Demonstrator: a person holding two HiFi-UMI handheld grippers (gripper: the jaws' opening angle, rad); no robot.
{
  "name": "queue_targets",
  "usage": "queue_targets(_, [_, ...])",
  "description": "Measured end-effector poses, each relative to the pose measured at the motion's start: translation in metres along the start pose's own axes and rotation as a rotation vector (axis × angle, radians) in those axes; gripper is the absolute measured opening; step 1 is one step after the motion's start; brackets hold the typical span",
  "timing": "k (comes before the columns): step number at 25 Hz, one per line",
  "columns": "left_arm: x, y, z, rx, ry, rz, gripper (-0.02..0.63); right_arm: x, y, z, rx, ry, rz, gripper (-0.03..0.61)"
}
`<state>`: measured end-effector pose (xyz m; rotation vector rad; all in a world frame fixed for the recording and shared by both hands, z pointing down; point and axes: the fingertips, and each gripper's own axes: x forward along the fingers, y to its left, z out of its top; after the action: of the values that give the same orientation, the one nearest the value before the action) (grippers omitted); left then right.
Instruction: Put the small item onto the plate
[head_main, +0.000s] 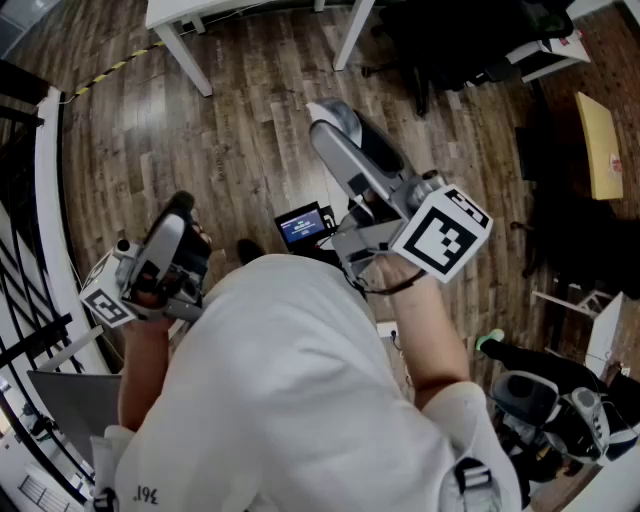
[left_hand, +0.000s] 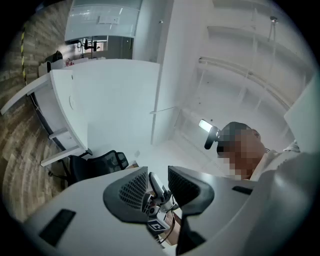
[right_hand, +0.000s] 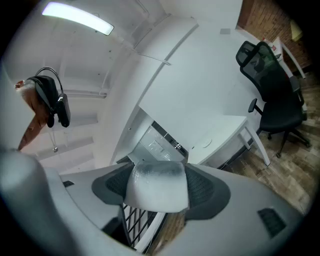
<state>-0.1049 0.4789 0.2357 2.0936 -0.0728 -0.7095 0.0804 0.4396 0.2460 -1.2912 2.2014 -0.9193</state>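
1. The small whitish rounded item (right_hand: 157, 184) sits low and centre in the right gripper view. My right claw (right_hand: 158, 192) clamps it above the brown wooden plank floor (head_main: 250, 130).
2. I judge this the carry step. No plate shows, so next I must find it and lower the item onto it.
3. The left claw (left_hand: 159, 186) stands narrowly parted and holds nothing.

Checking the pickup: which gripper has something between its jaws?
The right gripper: a pale item is clamped between its jaws. The left gripper has its jaws apart, with nothing gripped.
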Motion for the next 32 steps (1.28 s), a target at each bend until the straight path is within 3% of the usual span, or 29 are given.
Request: queue_targets(32, [0.0023, 0.0059, -0.0021, -0.006, 0.026, 0.009, 0.112, 0.0021, -0.0044, -0.0039, 0.021, 0.015, -0.022, 0.316])
